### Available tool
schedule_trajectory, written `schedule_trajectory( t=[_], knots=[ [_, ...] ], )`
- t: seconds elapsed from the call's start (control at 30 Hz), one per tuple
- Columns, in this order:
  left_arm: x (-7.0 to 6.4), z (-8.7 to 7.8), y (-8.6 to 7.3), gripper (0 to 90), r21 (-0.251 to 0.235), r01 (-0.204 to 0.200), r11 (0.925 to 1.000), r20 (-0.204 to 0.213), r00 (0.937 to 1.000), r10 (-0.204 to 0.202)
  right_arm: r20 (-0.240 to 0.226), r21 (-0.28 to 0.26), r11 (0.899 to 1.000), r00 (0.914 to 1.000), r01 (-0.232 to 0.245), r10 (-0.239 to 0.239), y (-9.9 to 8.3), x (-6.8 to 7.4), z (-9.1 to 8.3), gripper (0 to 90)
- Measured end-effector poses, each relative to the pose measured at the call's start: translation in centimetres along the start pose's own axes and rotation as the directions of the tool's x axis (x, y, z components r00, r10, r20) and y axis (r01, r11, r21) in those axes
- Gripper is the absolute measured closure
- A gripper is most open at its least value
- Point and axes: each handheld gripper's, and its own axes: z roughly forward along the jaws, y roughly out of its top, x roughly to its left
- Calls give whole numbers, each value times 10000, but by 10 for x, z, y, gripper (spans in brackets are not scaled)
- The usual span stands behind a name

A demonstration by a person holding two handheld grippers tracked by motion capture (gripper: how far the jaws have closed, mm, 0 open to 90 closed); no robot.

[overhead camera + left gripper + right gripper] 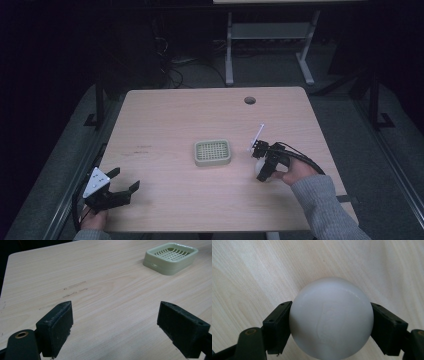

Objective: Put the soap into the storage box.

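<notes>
Resting at the table's (165,115) near left corner, the left gripper (120,186) gapes wide over bare wood. Farther right, the right gripper (331,322) clamps a white ball (331,320); beyond sits a green soap dish (213,152).

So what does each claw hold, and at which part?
The right claw grips the white ball at its two opposite sides; the left claw is open, holding nothing.

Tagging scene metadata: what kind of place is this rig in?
Likely a lab or workshop data-collection station, not a home. A bare wooden table with a cable hole stands on grey carpet, loose cables trail behind it, and a white metal desk frame stands beyond in a darkened room.
</notes>
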Motion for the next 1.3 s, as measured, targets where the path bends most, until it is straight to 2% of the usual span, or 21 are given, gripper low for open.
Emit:
schedule_trajectory(
  t=[0.13,0.17,0.23,0.5,0.53,1.3],
  knots=[
    [1,0,0,128,11,-25,10000,-19,10000,25,56,-105,9999,9999,-120,121,5,-2,-4,236],
    [1,0,0,129,11,-25,10000,-19,10000,25,-56,-90,9998,9998,-199,199,7,-2,-5,236],
    [0,0,0,129,-2,1,10000,-9,10000,-1,56,-143,9999,10000,-77,77,9,-3,-6,236],
    [0,0,0,129,9,3,10000,-20,10000,-3,-114,30,10000,9999,-46,46,23,-3,-8,236],
    [0,0,0,129,18,-1,10000,-22,10000,1,40,-1,10000,10000,-2,2,25,-1,-8,236],
    [1,1,0,129,3,82,10000,-30,10000,-82,-219,-135,9998,9996,158,-161,51,-6,-10,236]
  ],
)
